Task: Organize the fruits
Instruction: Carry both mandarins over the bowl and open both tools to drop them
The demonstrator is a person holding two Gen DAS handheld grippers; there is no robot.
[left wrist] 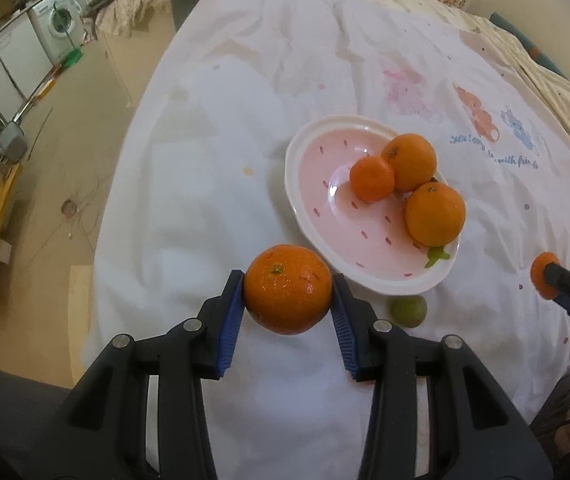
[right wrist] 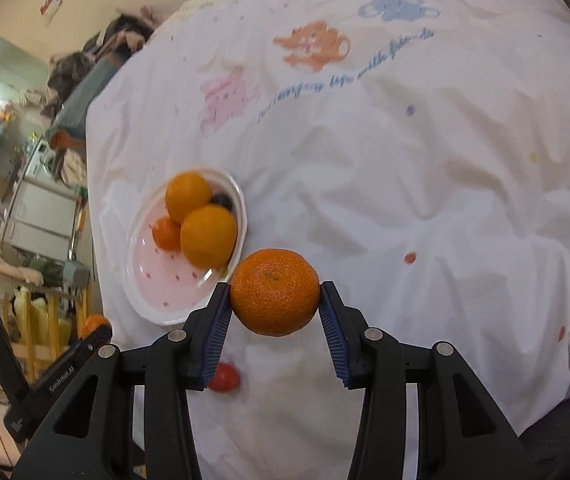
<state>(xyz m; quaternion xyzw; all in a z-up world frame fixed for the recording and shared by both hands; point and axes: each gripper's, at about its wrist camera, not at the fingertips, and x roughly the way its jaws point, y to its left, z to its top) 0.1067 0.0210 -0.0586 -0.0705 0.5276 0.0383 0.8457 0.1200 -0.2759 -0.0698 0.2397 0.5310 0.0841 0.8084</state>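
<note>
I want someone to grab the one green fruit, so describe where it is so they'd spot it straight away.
Find the pink plate holding oranges on the white cloth. Just off its near rim lies the small green fruit, directly on the cloth. It is the only green, loose fruit there.

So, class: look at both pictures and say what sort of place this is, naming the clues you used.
Most likely a lived-in home, perhaps a one-room flat. A cartoon-printed bedsheet covers the work surface, a washing machine stands in the background, and a pink plate holds oranges.
</note>
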